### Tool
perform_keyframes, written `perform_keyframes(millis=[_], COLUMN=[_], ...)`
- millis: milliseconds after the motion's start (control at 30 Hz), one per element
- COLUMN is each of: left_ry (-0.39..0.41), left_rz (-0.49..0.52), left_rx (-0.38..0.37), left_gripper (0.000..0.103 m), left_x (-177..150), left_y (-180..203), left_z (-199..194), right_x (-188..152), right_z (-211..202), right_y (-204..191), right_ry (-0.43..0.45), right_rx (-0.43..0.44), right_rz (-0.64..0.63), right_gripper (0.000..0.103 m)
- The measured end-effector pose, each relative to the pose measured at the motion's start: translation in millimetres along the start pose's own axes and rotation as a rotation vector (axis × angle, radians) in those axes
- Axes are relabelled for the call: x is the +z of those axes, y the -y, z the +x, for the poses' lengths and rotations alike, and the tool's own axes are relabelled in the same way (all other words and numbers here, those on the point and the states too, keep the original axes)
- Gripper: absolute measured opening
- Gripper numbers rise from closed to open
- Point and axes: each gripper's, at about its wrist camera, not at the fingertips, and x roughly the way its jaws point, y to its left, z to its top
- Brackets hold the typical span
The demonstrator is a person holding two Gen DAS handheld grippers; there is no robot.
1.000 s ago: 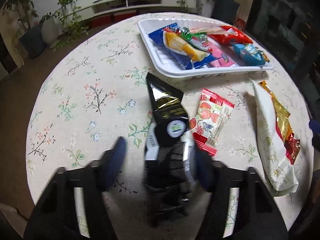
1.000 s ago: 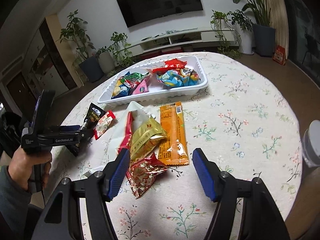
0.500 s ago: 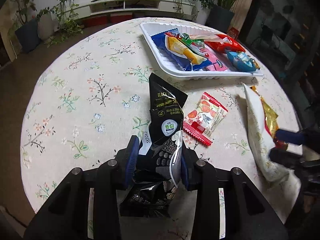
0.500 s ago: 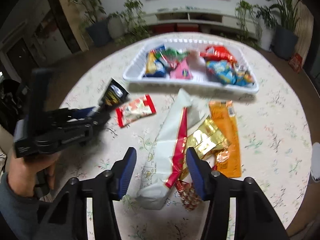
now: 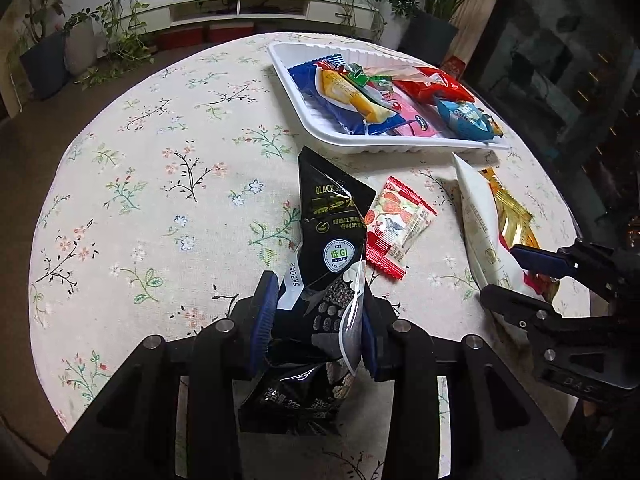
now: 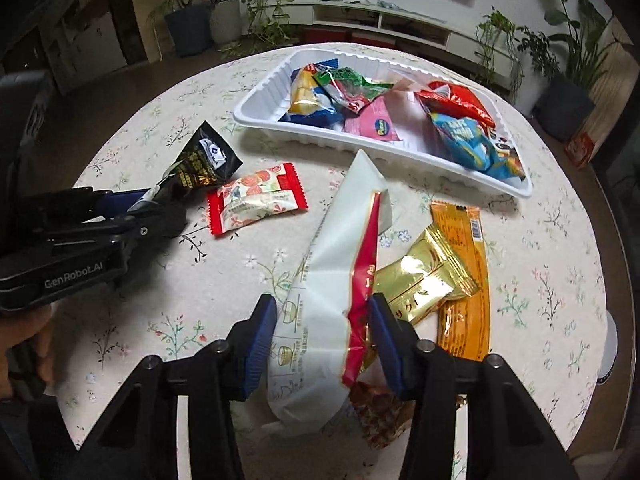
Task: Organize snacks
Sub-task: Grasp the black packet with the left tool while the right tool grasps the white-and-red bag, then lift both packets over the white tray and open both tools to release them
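Observation:
My left gripper is shut on a black snack bag, which also shows in the right wrist view. My right gripper is closed around the long white-and-red packet, its pads at the packet's sides; that packet also shows in the left wrist view. A white tray holding several snacks stands at the far side of the table. A red-and-white strawberry packet lies between the two grippers.
A gold packet, an orange packet and a brown-red packet lie right of my right gripper. The round table has a floral cloth. Plants and a low TV shelf stand behind.
My left gripper closed on the black bag and lifted it a little. My right gripper moved left over the white-and-red packet and narrowed onto it.

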Motion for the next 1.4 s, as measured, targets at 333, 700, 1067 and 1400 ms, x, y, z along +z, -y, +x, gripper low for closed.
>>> perform_keyframes(millis=[333, 700, 1067, 1400], left_ry=[-0.002, 0.017, 0.036, 0.063], left_rz=[0.005, 0.006, -0.008, -0.018], left_rx=[-0.007, -0.01, -0.009, 0.013], left_gripper=[0.033, 0.023, 0.018, 0.013], left_x=[-1, 0, -2, -11], left_y=[2, 3, 2, 3], left_z=[-1, -9, -16, -28], right_x=[-1, -6, -19, -39], right_z=[0, -13, -39, -76], right_y=[-9, -8, -8, 22], right_ry=[0.007, 0.058, 0.114, 0.19], right_rx=[-0.043, -0.006, 0.065, 0.109], right_rz=[-0.065, -0.024, 0.02, 0.094], right_gripper=[0.039, 0.034, 0.034, 0.034])
